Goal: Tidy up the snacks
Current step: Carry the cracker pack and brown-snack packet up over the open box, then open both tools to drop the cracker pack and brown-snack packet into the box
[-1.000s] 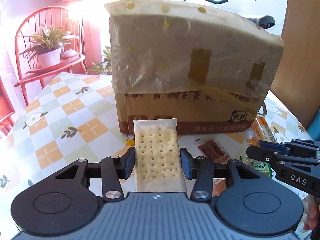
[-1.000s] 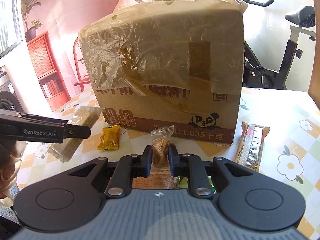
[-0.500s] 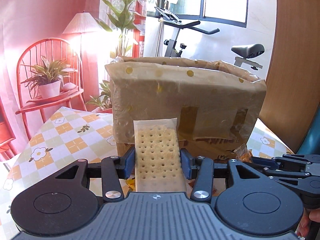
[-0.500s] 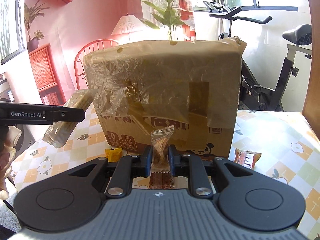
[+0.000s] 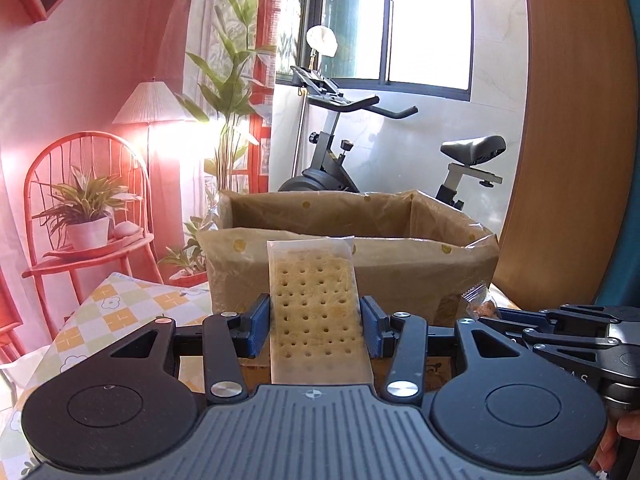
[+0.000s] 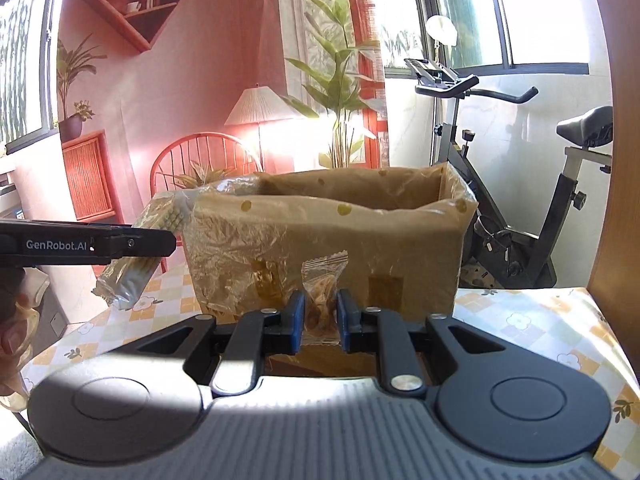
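Left wrist view: the left tongs (image 5: 316, 322) are clamped on a clear-wrapped cracker packet (image 5: 318, 312), blue pads pressing its long edges, and the packet stands upright in the grip. A second ago the paper-lined cardboard box (image 5: 400, 276) towered over the camera with only its taped side wall showing; now its open rim sits at about the packet's top edge and the brown liner inside can be seen. The right tongs enter from the right, level with the left pair.

In the right wrist view the right tongs (image 6: 320, 320) are pinched nearly closed on a small clear pouch (image 6: 322, 284) of brown snack, and the same change shows: the loose snacks and most of the counter (image 6: 532, 320) have dropped out of sight, and the box mouth has come into view.

Both snacks have been raised off the counter to about rim height, in front of the box and not yet over it. I judge the next step to be carrying them forward over the rim and letting go.
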Demonstrator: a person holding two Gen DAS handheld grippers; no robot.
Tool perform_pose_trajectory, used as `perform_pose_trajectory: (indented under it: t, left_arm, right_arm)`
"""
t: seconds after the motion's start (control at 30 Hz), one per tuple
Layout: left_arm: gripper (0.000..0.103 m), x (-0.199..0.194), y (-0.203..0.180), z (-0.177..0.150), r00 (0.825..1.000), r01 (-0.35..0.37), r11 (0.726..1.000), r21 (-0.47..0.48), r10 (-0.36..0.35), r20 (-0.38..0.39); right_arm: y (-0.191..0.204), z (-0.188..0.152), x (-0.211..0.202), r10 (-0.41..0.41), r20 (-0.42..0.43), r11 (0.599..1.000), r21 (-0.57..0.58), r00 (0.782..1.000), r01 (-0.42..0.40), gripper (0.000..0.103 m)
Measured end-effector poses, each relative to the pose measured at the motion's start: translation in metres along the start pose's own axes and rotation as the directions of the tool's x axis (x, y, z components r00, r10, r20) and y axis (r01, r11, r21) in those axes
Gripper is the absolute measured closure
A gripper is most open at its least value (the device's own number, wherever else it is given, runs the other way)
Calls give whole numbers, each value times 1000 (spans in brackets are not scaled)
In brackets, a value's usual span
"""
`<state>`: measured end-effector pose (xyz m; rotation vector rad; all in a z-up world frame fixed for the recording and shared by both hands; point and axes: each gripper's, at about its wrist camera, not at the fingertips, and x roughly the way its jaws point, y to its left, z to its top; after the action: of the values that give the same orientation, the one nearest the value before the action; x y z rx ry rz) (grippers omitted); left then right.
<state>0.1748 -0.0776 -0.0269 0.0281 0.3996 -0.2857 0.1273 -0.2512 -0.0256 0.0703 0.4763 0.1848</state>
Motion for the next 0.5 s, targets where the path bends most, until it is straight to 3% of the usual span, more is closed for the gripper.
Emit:
perform_pose_trajectory:
  t: [0.3, 0.5]
  left_arm:
    - [53, 2, -8, 32, 997, 23, 999, 29, -25, 75]
    - [53, 14, -5, 66, 993, 30, 999, 43, -35, 115]
  right_arm:
    - [-9, 41, -5, -10, 65, 999, -30, 998, 12, 84]
    - [-35, 75, 11, -47, 94, 999, 0, 994, 48, 84]
